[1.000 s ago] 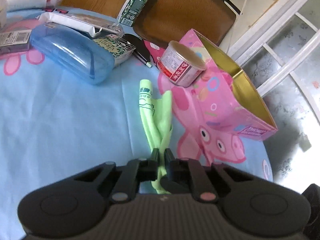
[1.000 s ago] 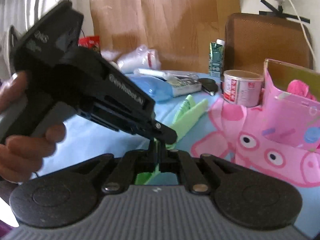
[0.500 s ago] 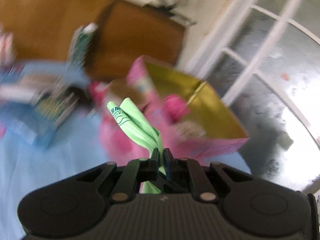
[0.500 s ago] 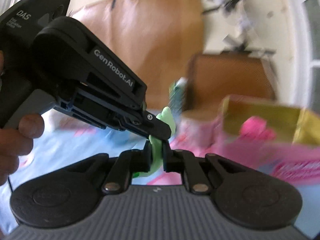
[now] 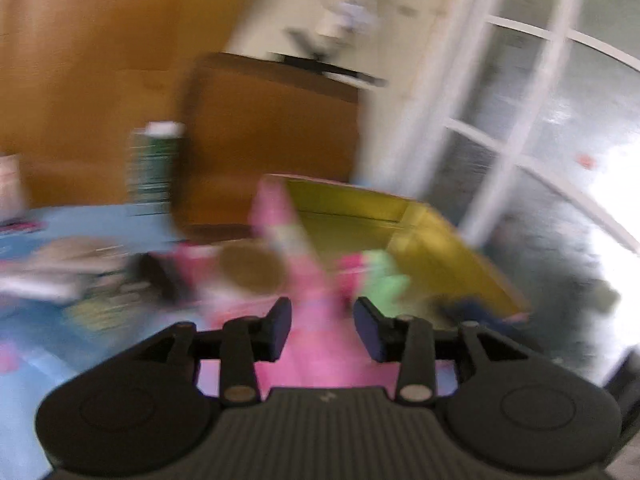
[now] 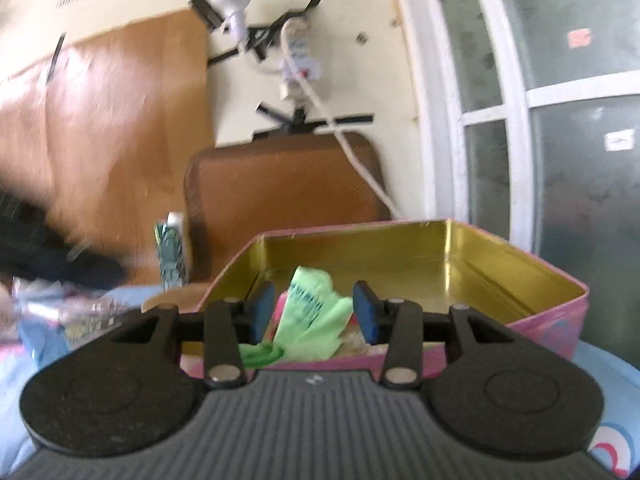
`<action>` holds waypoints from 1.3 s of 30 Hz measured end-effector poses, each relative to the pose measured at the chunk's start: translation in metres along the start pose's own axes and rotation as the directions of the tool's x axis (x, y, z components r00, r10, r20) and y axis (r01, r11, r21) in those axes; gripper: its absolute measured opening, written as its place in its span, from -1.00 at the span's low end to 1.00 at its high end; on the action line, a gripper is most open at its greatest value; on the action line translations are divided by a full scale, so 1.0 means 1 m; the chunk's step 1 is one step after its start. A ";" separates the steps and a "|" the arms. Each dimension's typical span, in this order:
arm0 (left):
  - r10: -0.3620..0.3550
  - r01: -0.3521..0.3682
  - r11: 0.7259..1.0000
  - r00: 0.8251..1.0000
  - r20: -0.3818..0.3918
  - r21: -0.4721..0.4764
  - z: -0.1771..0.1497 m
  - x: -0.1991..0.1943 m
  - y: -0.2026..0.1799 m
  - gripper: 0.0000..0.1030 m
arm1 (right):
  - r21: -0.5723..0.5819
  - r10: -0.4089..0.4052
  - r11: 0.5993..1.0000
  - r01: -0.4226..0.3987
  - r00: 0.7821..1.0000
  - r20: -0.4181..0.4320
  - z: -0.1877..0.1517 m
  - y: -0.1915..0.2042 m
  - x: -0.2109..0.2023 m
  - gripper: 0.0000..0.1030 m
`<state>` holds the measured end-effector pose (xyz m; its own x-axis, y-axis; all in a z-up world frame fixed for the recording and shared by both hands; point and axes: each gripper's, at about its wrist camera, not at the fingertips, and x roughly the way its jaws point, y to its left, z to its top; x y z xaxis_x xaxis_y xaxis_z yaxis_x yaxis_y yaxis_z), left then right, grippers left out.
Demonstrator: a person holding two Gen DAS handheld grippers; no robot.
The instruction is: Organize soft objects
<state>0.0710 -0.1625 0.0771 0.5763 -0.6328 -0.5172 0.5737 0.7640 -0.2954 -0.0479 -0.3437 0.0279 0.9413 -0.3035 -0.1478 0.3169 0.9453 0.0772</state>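
My left gripper (image 5: 323,328) and right gripper (image 6: 313,309) are both opening, pads clear, nothing gripped. Green cloth (image 6: 316,316) lies inside the pink tin (image 6: 552,316), in line with my right jaws.

I am in a home, likely a bedroom: a cartoon-print blue sheet (image 6: 600,364) covers the surface before me, a brown padded chair back (image 6: 280,184) stands against a cream wall (image 6: 360,0), beside white-framed frosted glass doors (image 6: 520,100).
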 end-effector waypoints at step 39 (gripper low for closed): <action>0.313 -0.258 0.897 0.944 0.102 -0.360 -0.093 -0.080 0.189 -0.10 | 0.176 0.366 0.922 -0.344 0.634 -0.681 -0.004 0.246 0.250 0.78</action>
<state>0.0793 0.0438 -0.0119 0.7833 -0.3713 -0.4986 0.1563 0.8939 -0.4201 0.2645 -0.1866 0.0059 0.6335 0.2354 -0.7370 -0.0109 0.9552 0.2956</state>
